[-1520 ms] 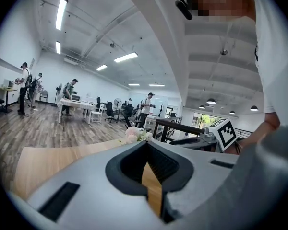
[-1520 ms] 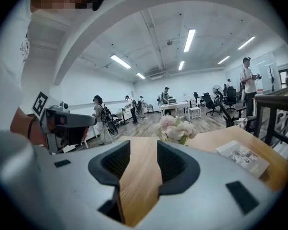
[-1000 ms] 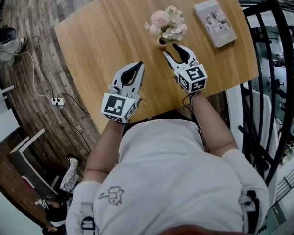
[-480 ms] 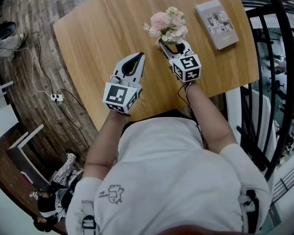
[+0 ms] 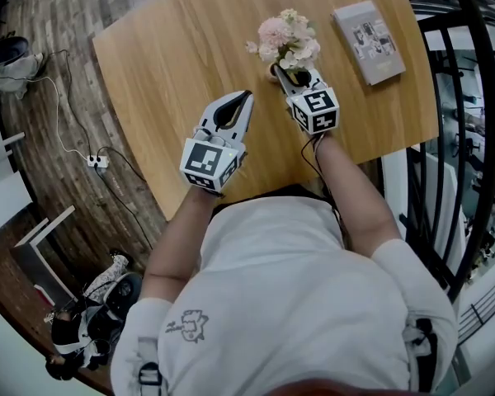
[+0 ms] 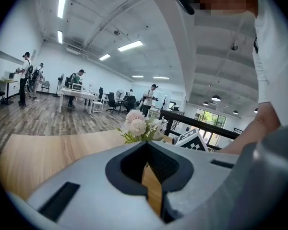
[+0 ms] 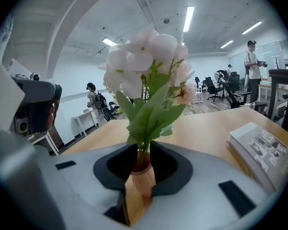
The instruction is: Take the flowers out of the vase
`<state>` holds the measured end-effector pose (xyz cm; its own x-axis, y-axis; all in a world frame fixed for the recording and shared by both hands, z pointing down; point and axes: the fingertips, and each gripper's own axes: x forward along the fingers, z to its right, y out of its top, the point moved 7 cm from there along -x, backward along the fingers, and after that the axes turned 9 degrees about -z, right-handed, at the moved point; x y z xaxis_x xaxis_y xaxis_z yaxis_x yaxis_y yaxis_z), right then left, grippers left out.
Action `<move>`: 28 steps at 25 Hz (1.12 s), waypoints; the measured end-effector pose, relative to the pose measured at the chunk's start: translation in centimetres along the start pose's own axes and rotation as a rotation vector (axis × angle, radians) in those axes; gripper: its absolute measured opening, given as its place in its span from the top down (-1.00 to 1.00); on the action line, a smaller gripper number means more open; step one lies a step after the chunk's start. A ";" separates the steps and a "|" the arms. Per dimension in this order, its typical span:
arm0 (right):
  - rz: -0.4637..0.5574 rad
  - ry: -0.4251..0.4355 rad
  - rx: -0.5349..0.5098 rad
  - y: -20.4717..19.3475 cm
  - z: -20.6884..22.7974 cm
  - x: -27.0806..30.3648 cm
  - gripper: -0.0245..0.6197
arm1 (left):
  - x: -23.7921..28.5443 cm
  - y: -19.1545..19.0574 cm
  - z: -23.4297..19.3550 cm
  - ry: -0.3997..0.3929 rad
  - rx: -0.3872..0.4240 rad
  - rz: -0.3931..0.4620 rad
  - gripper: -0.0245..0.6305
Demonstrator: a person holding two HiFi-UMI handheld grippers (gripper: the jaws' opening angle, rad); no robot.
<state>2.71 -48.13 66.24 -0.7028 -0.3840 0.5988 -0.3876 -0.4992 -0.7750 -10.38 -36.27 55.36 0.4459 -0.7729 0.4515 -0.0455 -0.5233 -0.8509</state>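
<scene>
wooden vase point(image 7: 140, 180) stands on the table point(image 5: 173, 48) between the closing jaws of the right gripper point(image 5: 295, 77), pads touching it, flowers point(image 5: 287, 40) inside. left gripper point(image 5: 247, 97) is shut, empty. a slanted squeeze could tip the vase over.

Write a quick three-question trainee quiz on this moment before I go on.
1. True or false: the flowers are already out of the vase.
2. What stands between the right tongs? A a cup; B the vase; C nothing.
3. Name the flat thing lying on the table to the flowers' right in the head view.
Key: 1 false, the stems stand in it. 2 B; those tongs are closing with the vase between them. 3 a book.
</scene>
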 end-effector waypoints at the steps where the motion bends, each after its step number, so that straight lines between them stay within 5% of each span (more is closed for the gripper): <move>1: -0.001 0.001 -0.003 0.0 0.0 0.0 0.67 | -0.1 0.0 0.0 0.000 0.001 0.000 0.91; 13: 0.052 -0.028 -0.025 1.6 -0.5 -1.9 0.73 | -2.2 0.0 0.2 0.000 0.012 0.020 0.91; 28: 0.227 -0.110 -0.119 8.5 -3.9 -8.0 0.73 | -8.1 1.1 0.3 -0.023 0.069 0.096 0.91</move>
<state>2.78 -46.27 54.10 -0.7134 -0.5603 0.4208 -0.3000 -0.2985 -0.9060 -13.75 -30.49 50.74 0.4624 -0.8096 0.3614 -0.0280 -0.4208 -0.9067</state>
